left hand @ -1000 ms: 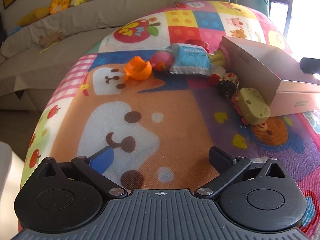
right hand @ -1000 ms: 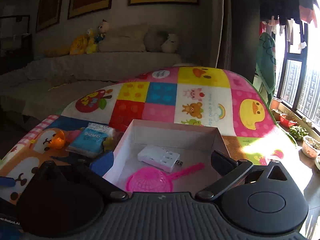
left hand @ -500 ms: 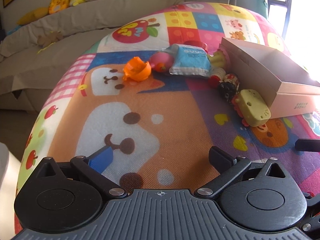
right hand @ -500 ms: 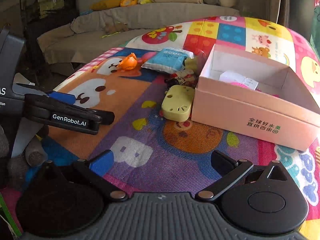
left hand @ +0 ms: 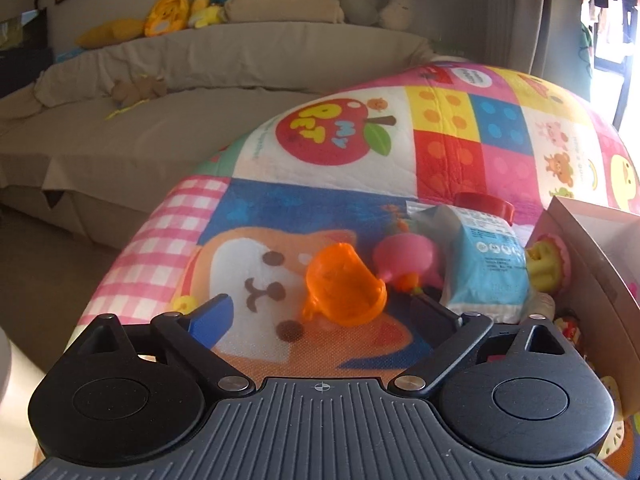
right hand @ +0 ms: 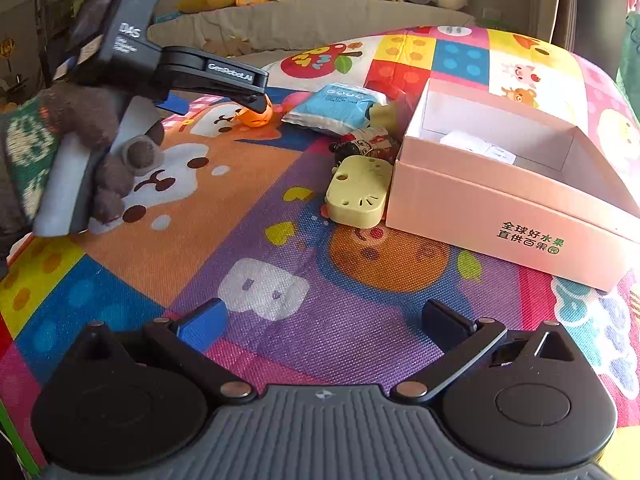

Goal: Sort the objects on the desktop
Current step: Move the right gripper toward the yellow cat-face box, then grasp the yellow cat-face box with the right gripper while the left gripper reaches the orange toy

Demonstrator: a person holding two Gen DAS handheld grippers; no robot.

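Jaws of left gripper (left hand: 322, 312) apart, just been closing, flanking orange toy (left hand: 344, 290) on mat (left hand: 440, 132), pads not pressing. Right gripper (right hand: 324, 320) jaws wide, nothing between. Pink box (right hand: 500, 216) at right, toys beside.

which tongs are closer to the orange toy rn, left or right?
Left. The left tongs have just been closing, with the orange toy between the fingertips, pads not yet pressing. The right tongs sit open over the near mat, well short of it.
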